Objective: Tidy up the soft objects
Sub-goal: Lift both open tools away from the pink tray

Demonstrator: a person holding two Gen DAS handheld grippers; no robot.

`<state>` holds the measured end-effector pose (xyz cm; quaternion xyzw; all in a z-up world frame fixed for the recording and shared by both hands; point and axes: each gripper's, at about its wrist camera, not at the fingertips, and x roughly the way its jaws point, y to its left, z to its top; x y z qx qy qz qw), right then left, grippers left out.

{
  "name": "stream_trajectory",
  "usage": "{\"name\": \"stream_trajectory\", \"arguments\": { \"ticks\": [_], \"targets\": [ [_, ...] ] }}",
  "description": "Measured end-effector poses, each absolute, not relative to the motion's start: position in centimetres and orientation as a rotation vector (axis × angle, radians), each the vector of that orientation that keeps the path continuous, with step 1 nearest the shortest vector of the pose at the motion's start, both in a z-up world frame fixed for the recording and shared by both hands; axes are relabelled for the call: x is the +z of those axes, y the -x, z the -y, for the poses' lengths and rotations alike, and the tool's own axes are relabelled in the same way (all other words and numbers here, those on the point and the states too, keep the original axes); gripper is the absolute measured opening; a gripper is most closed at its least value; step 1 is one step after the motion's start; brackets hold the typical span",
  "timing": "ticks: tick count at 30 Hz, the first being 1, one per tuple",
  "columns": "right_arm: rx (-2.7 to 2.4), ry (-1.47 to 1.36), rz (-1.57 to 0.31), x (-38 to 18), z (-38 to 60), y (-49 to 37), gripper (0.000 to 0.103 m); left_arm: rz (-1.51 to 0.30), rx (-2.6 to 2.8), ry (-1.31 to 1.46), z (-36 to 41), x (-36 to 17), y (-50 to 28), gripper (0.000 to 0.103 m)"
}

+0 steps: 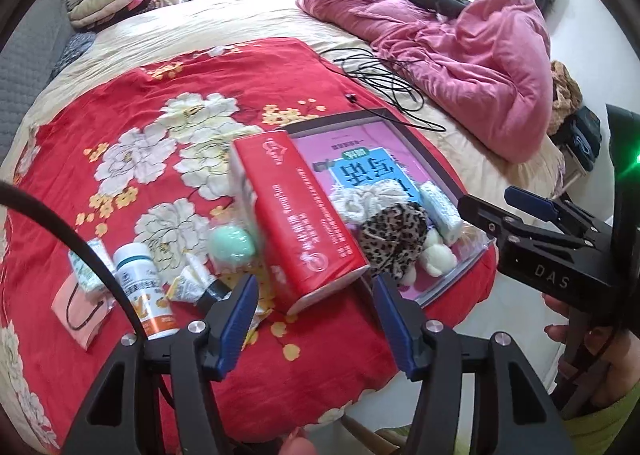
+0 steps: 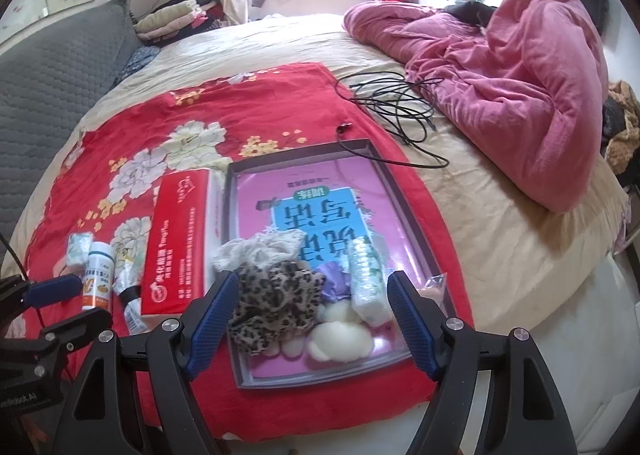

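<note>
Tray (image 2: 240,335) holds leopard scrunchie (image 2: 272,307), cream puffs (image 2: 340,339), possibly wipes; both grippers' fingers spread, empty.

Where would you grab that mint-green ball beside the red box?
Judging by its pose, from above and the left: the mint-green ball is round and soft, so pinch across its middle. The red box crowds its right side, so that flank looks blocked.

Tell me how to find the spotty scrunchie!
Look at the shallow tray on the red flowered blanket. At the tray's near end lies a pile of soft things. The leopard-print scrunchie is the only spotted brown-and-black one, beside a cream scrunchie and white puffs.
</note>
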<state>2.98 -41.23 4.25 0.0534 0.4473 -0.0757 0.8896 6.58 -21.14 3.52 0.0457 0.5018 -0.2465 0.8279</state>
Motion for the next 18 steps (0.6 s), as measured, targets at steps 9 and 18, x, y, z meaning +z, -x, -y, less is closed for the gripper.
{"name": "stream_trajectory", "arguments": {
  "ticks": [9, 18],
  "targets": [
    [-0.119, -0.088, -0.912, 5.2, 38.6, -3.3, 0.078, -1.058, -0.445, -0.036, 16.6, 3.9, -6.9, 0.059],
    [-0.076, -0.078, -0.89, 6.5, 35.8, -4.3, 0.078, -1.032, -0.373, -0.001, 12.4, 4.9, -6.9, 0.06]
  ]
}}
